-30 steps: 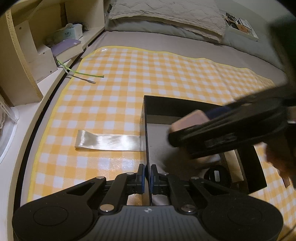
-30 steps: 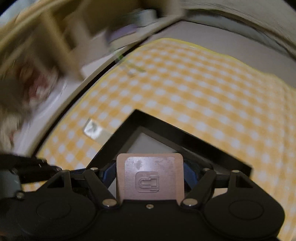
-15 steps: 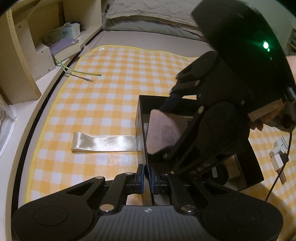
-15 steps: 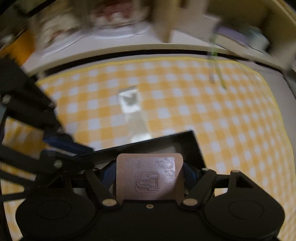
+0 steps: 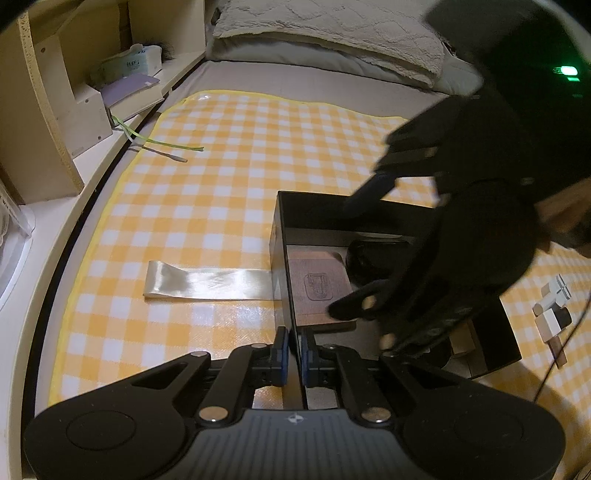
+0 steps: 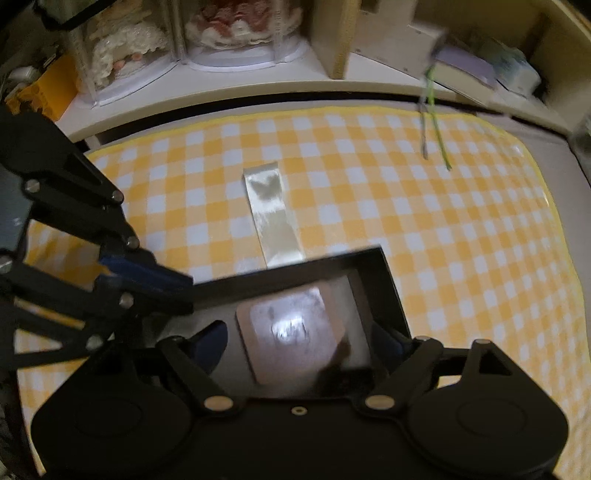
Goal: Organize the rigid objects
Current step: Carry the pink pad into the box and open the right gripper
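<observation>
Right gripper (image 6: 299, 339) tilts steeply down (jaws apparently just widened).

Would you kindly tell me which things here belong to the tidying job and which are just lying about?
Part of the job:
- black box, wall clamped by the left hand-held gripper
- pink square case lying inside it
- right hand-held gripper, jaws just opened, clear of the case

Lying about:
- satin ribbon
- green cord
- pillow
</observation>
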Motion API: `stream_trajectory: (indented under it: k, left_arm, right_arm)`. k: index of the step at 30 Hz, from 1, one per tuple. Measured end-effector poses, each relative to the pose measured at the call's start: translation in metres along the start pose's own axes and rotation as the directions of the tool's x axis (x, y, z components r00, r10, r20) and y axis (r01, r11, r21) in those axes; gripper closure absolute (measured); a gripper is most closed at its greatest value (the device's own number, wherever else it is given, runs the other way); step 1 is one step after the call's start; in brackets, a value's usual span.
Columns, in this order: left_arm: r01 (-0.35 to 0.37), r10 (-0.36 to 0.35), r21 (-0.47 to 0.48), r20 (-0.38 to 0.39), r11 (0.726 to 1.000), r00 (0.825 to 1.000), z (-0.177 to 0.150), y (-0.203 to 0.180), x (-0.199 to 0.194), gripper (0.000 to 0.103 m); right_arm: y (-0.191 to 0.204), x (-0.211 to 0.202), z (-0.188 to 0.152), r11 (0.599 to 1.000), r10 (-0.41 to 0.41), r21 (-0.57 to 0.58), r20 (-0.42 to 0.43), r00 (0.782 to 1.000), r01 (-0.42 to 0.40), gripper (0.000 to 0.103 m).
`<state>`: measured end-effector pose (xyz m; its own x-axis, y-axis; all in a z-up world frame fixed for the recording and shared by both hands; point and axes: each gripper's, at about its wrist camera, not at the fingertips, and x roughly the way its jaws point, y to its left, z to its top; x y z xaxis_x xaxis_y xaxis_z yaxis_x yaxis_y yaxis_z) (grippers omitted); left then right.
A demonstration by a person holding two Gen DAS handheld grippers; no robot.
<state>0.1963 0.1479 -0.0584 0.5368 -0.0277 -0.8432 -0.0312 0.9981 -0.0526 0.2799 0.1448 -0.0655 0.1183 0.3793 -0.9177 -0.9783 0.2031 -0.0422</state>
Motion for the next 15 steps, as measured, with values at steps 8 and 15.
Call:
stream_trajectory:
  k: [8,15]
  left_arm:
    - [0.007,-0.007,-0.013,0.001,1.000,1.000,0.000,0.001,0.001,0.096]
    - [-0.005,0.005,-0.019,0.003,1.000,1.000,-0.001,0.001,0.001,0.096]
  right_arm:
    - [-0.009,-0.053,-0.043,0.956,-0.090,0.284,0.028,0.996,0.079,0.014]
    - [-0.006,-0.095,-0.072,0.793,-0.155,0.603,0.062,0.986,0.087,0.006]
